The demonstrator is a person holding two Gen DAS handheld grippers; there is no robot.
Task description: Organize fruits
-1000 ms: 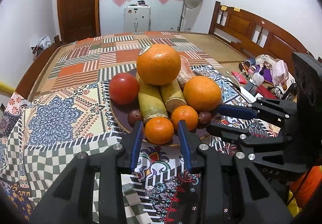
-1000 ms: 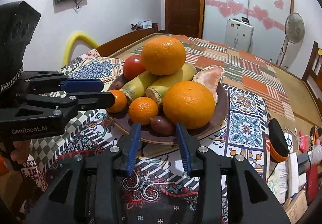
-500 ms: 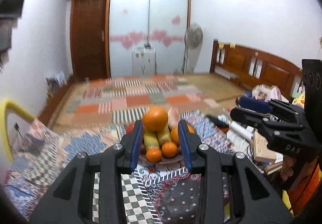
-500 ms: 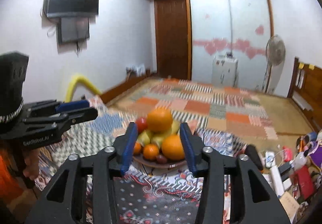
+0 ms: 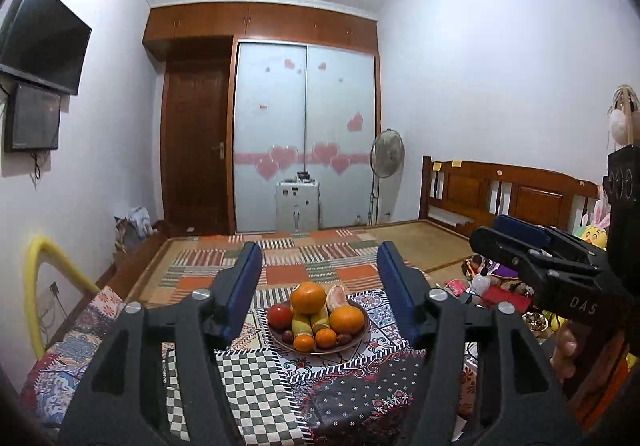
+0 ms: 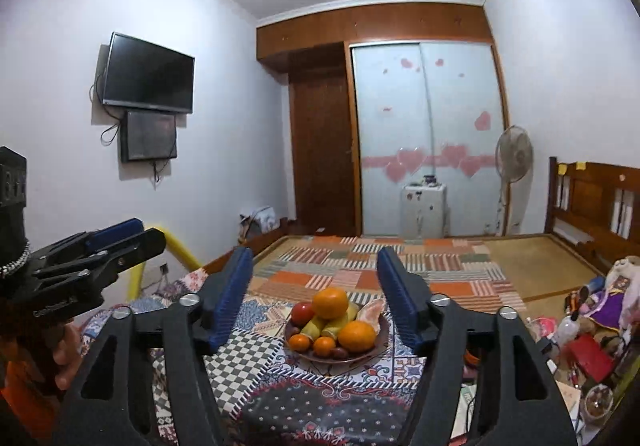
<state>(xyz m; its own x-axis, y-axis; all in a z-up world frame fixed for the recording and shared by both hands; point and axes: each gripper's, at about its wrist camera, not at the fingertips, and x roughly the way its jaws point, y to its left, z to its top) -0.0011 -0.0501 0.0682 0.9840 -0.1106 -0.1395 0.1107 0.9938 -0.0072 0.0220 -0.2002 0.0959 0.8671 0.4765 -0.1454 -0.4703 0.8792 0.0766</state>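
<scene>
My left gripper: blue-padded jaws spread wide, holding nothing. My right gripper: same, wide apart, empty. Both raised, well apart from round brown fruit plate on patterned patchwork tablecloth, seen between fingers at 12 o'clock. Plate load: large orange on top of yellow bananas; red tomato at 9 o'clock; second orange at 3 o'clock; small tangerines at 6 o'clock.
</scene>
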